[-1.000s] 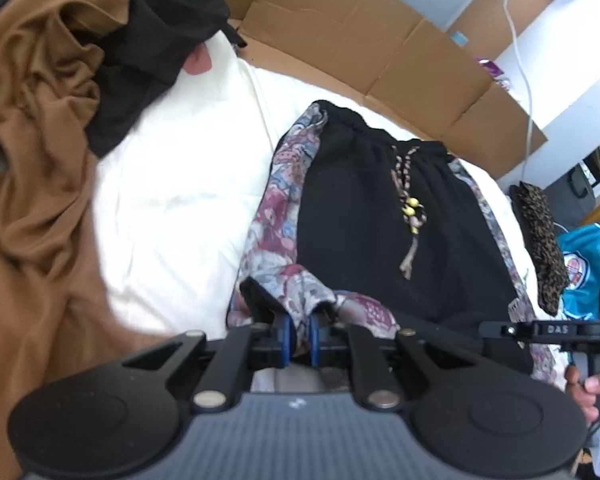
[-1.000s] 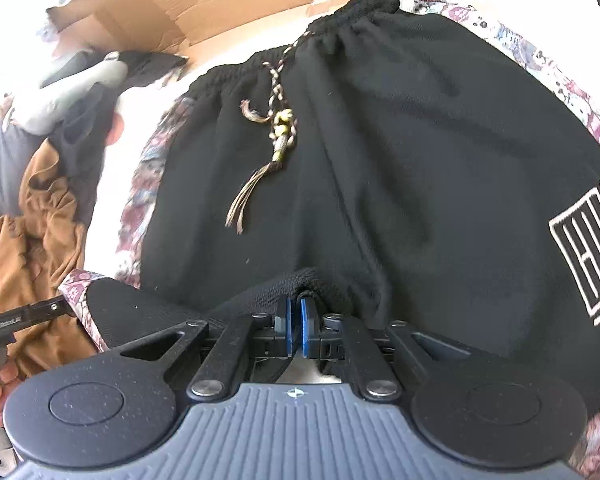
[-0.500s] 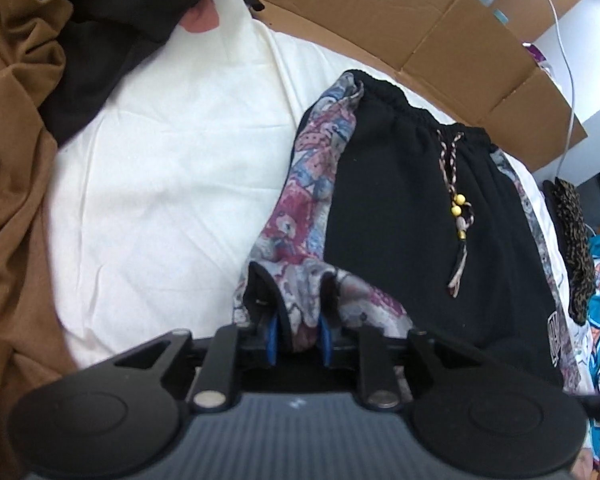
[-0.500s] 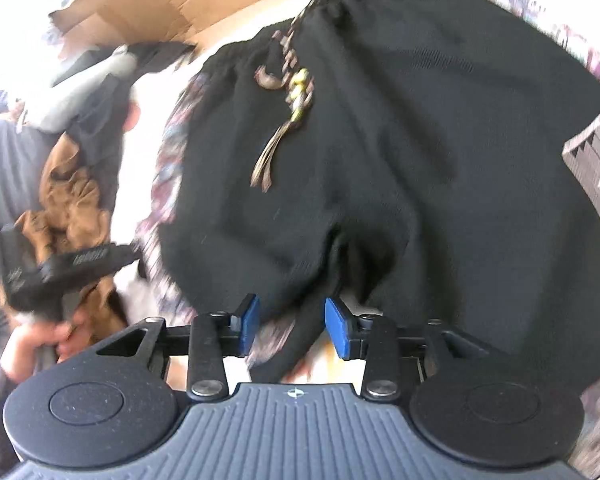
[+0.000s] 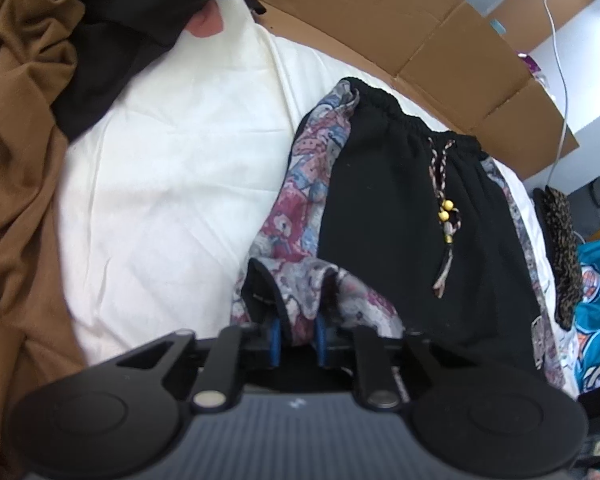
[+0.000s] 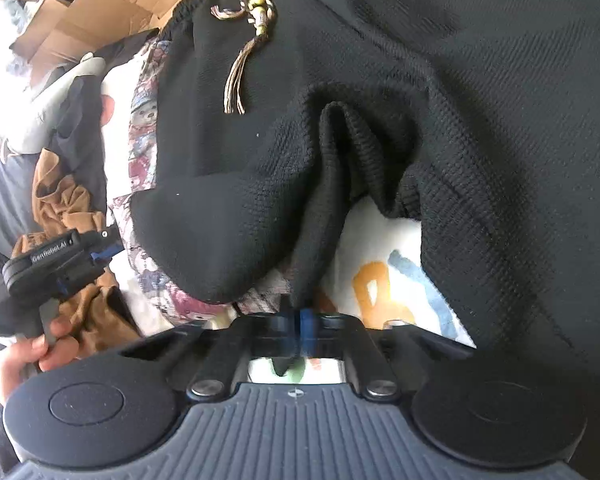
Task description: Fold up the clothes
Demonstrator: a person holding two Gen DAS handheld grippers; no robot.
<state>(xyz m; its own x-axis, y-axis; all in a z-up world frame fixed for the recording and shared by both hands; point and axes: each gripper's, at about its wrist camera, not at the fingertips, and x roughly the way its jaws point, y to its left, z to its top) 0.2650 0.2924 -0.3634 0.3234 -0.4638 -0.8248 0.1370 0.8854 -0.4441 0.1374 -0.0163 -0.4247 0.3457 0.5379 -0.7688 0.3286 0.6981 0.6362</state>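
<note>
Black shorts [image 5: 400,220] with patterned side panels and a beaded drawstring [image 5: 444,208] lie flat on a white sheet [image 5: 172,180]. My left gripper [image 5: 296,292] is at the near left leg hem, slightly open, with the patterned hem bunched between its fingers. In the right wrist view, my right gripper [image 6: 300,312] is shut on a pinch of the shorts' [image 6: 460,100] black fabric near the crotch, pulling it into a ridge. The left gripper [image 6: 108,252] shows at the left there, held by a hand [image 6: 24,360].
A brown garment [image 5: 16,160] and a black one [image 5: 132,20] are heaped to the left. Flattened cardboard [image 5: 380,12] lines the far edge. A leopard-print item [image 5: 560,240] and a teal jersey [image 5: 596,300] lie to the right. A white printed cloth [image 6: 380,272] shows under the shorts.
Both grippers let go of the hem half a second ago. The right one has since shut again on black fabric and lifted it. The left one's fingers stay apart around the patterned hem.
</note>
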